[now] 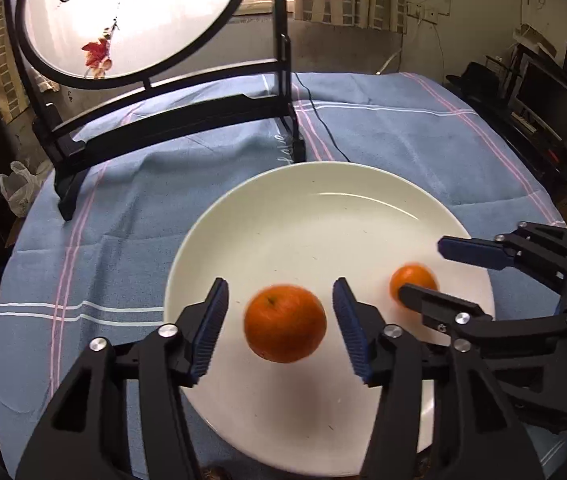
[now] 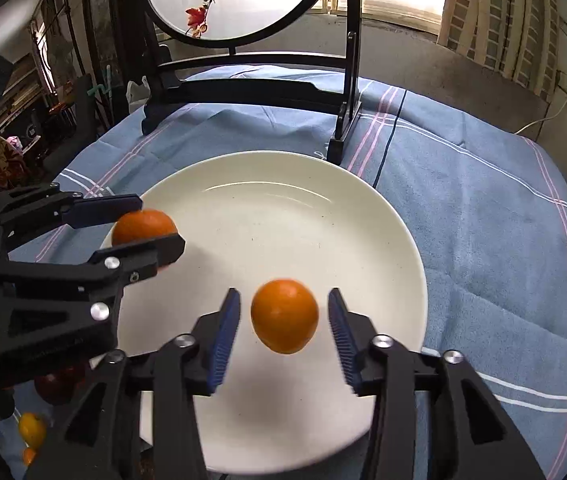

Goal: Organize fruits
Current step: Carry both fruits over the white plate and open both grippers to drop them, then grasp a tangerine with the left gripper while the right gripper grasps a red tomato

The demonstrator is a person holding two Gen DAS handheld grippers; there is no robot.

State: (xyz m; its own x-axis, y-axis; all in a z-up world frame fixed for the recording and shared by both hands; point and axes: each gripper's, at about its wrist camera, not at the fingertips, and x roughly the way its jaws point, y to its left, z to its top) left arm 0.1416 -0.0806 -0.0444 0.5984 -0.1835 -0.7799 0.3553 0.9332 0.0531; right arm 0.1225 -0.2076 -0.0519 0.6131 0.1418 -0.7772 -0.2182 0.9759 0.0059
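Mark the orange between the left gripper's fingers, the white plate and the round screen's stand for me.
Orange (image 1: 284, 322), left wrist view, middle of its peel.
White plate (image 1: 315, 184), left wrist view, bare far rim.
Round screen's stand (image 2: 350, 80), right wrist view, its right upright post.

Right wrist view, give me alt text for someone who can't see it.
An orange sits between the open right tongs, untouched by either pad, over a white plate on a blue striped cloth. At left, the left tongs bracket a second orange. Behind stands a round painted screen.
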